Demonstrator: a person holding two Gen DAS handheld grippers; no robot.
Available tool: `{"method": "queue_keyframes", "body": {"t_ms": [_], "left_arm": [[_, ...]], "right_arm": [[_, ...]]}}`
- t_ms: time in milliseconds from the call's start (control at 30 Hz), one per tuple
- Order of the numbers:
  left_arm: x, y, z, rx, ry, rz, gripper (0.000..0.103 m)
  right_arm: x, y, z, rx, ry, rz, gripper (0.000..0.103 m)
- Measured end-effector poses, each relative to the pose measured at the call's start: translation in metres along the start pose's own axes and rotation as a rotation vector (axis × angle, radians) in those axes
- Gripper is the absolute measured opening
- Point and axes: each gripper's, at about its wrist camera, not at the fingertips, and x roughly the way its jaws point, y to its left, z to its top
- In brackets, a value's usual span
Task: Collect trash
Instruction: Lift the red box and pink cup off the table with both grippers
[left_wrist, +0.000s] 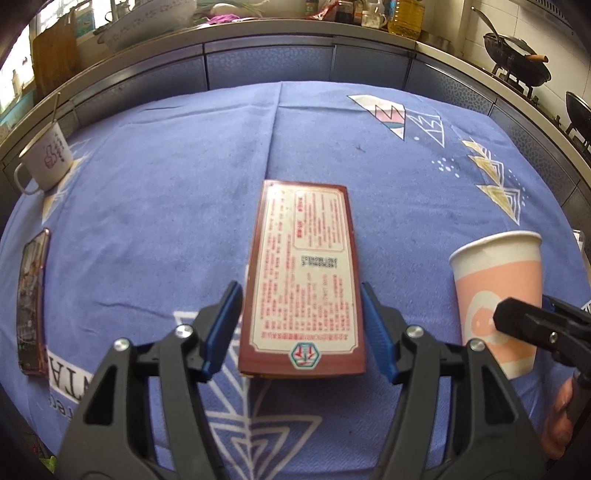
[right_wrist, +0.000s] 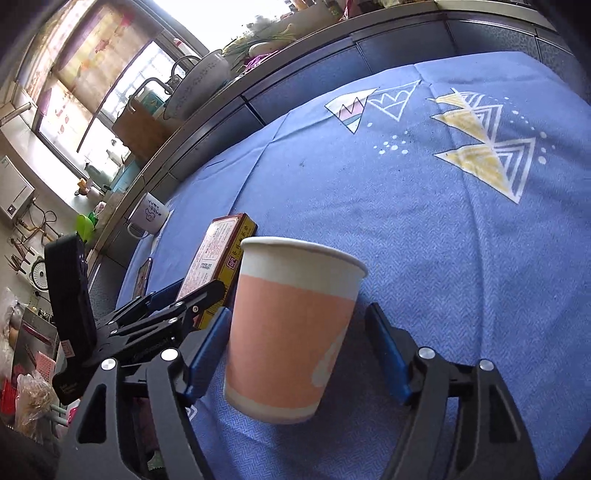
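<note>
Left gripper (left_wrist: 301, 326): jaws apart, one blue pad on each side of the near end of a flat red box (left_wrist: 303, 273) with a cream printed label; a narrow gap shows at each pad, so no clamping. The box lies flat on the blue patterned cloth (left_wrist: 166, 206) over the worktop, long axis toward twelve o'clock. Right gripper (right_wrist: 297, 350): jaws apart around the lower half of a pink-and-white paper cup (right_wrist: 291, 328), which stands upright on the cloth; the left pad lies at or just beside the cup wall, the right pad stands clear of it. In the left wrist view the cup sits at three o'clock of the box, near but apart. Phone (left_wrist: 31, 302): flat on the cloth at nine o'clock of the box, well apart. White enamel mug (left_wrist: 46, 158): at ten o'clock, near the far cloth edge. Beyond, at twelve o'clock, grey cabinet fronts (left_wrist: 269, 62); a black wok (left_wrist: 517, 62) at two o'clock.
</note>
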Motion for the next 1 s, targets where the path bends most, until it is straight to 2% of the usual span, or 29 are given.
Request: {"method": "queue_keyframes", "body": {"t_ms": [300,1000], "left_arm": [[0.01,0.001,0.001,-0.012,0.025,0.01,0.062],[0.011,0.003,0.002,-0.014,0.025,0.013,0.063]], "right_arm": [[-0.008,-0.011,0.001,0.035,-0.012,0.011,0.073],[-0.022,-0.022,0.001,0.076,-0.037,0.018,0.073]]}}
